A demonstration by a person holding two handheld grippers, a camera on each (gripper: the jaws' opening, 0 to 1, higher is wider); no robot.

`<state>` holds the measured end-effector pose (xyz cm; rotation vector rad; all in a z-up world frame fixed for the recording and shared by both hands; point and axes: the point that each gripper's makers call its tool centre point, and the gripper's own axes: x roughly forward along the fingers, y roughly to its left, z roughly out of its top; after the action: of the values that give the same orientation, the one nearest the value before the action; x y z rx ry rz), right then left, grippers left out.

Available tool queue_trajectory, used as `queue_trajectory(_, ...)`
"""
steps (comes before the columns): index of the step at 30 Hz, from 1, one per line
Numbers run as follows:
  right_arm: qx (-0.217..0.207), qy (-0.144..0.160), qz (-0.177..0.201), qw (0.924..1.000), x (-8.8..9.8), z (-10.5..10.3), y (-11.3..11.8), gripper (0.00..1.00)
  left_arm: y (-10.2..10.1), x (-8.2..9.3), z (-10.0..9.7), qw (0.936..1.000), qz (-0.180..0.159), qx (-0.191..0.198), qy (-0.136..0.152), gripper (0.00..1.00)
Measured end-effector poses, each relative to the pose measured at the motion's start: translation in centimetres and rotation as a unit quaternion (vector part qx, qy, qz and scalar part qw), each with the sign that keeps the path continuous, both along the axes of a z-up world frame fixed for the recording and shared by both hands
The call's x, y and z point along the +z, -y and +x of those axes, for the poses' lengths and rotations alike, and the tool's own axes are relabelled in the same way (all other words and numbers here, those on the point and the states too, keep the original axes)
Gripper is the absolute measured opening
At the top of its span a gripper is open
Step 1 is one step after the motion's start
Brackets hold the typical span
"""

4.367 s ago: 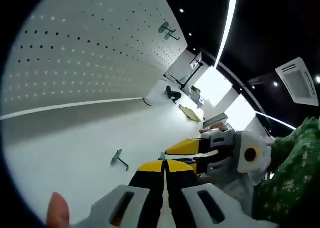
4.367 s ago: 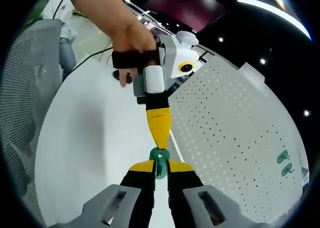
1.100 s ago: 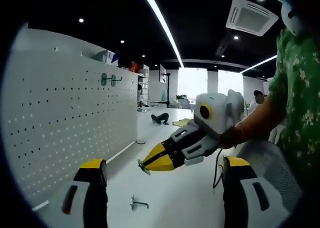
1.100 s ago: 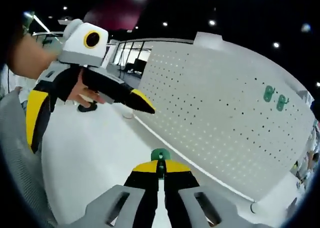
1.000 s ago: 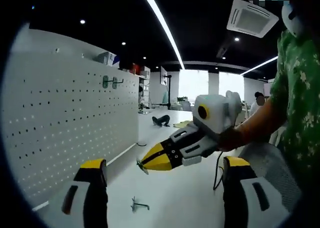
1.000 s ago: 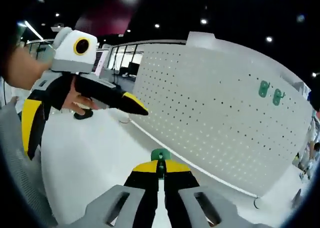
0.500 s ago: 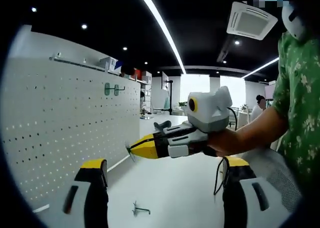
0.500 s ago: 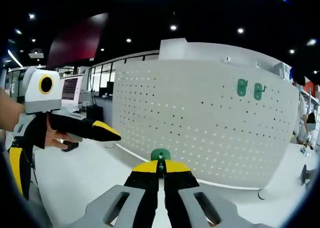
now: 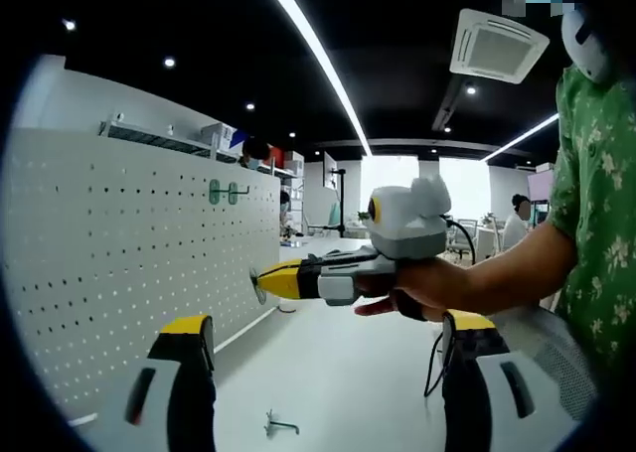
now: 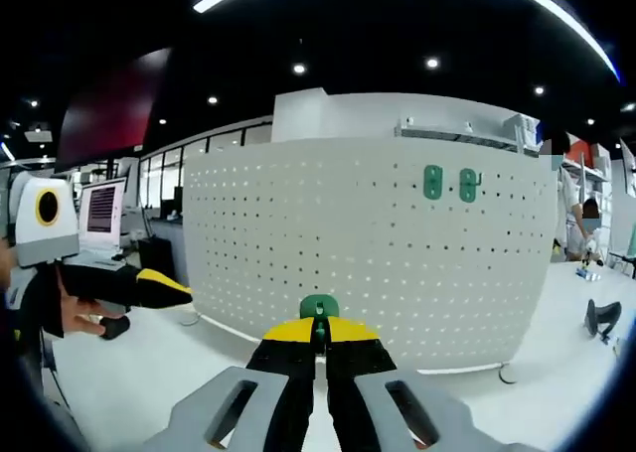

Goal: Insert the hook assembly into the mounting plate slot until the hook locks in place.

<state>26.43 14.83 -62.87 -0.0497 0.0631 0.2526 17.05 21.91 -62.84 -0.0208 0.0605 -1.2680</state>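
- The right hand-held gripper (image 10: 319, 335) has its jaws pressed together on the green hook (image 10: 319, 308), whose rounded back plate pokes out just past the yellow tips. In the left gripper view the same hook (image 9: 259, 285) sticks out of its tip and faces the board.
- The left hand-held gripper (image 9: 323, 338) stands with its jaws wide apart and nothing between them. It hangs back, off to the side of the right one, where the right gripper view catches it (image 10: 164, 288) low at the left.
- Below and ahead of the left jaws, a spare hook (image 9: 279, 424) lies loose on the white tabletop (image 9: 348, 373).
- Straight ahead of the right hand-held gripper stands the white pegboard (image 10: 397, 253), near but apart from the carried hook.
- Farther up the board, above and to the right of the carried hook, two green hooks (image 10: 450, 183) are already mounted side by side.
- The step in hand looks like the approach: the hook is carried, not yet seated.
- The next move likely calls for aligning the hook's back prongs with a pair of holes, then pushing in and down until it catches.
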Motion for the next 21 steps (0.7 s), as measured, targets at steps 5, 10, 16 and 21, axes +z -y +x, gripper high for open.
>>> queue_trajectory(5,-0.016,0.008,0.007,0.9998,0.8,0.2,0.3,0.01,-0.2,0.2,-0.4,1.0000,-0.001,0.000,0.000,0.98)
queue_trajectory(10,-0.028,0.021,0.003,0.9994,1.8,0.3,0.4,0.01,-0.4,0.5,-0.7,1.0000,-0.002,0.002,-0.003,0.97)
queue_trajectory(16,-0.043,0.042,0.011,0.9981,3.8,1.3,1.1,0.01,-1.0,1.0,-1.2,1.0000,0.000,0.002,0.000,0.96)
queue_trajectory(21,-0.054,0.070,0.010,0.9961,6.8,3.0,1.5,0.01,-1.8,1.2,-1.1,1.0000,0.003,0.002,0.003,0.95)
